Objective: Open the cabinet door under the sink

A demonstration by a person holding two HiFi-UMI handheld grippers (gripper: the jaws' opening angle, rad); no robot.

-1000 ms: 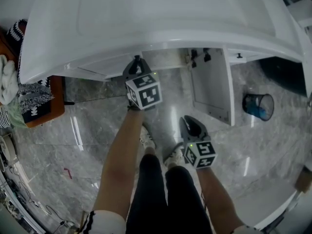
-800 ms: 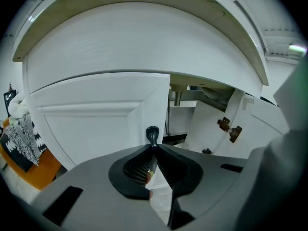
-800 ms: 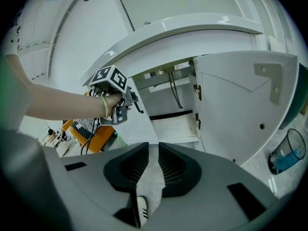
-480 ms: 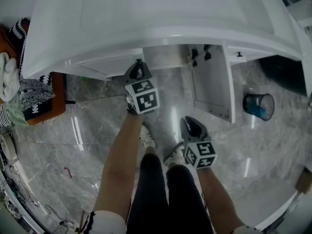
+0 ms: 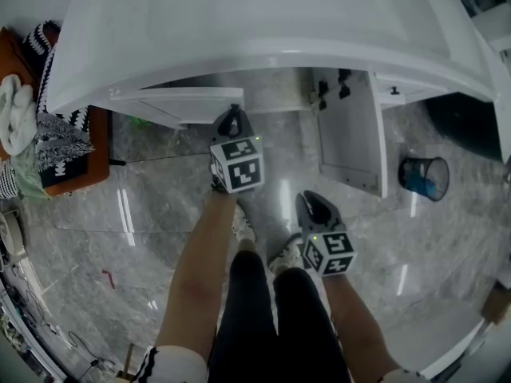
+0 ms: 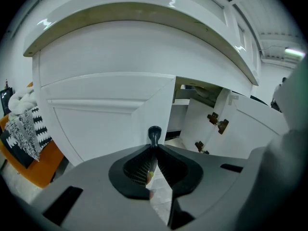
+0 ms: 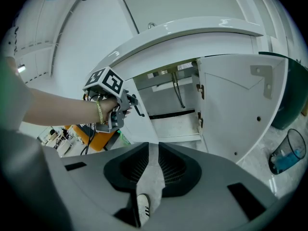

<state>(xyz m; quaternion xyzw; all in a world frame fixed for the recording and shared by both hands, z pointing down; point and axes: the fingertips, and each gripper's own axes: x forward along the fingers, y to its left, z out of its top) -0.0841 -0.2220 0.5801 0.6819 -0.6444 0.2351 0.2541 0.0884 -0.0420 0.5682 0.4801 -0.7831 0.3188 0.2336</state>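
Note:
The white left cabinet door (image 5: pixel 172 102) under the sink (image 5: pixel 263 30) stands partly swung out. My left gripper (image 5: pixel 230 120) is shut on its black knob (image 6: pixel 154 134), whose stem sits between the fingertips in the left gripper view, in front of the panelled door face (image 6: pixel 96 124). The right door (image 5: pixel 350 138) hangs wide open, its hinges (image 6: pixel 216 121) showing. My right gripper (image 5: pixel 314 206) hangs lower and nearer to me, open and empty, with only floor in its gap (image 7: pixel 155 165). From there I see the left gripper (image 7: pixel 126 102) at the door edge.
A dark waste bin (image 5: pixel 423 175) with something blue in it stands on the marble floor to the right of the open door. An orange stool (image 5: pixel 76 166) with patterned cloth sits at the left. Pipes (image 7: pixel 178 93) and a shelf show inside the cabinet. My shoes (image 5: pixel 242 223) are below.
The left door has swung further out from the cabinet, with my left gripper coming back toward me on the knob. The right gripper has stayed put.

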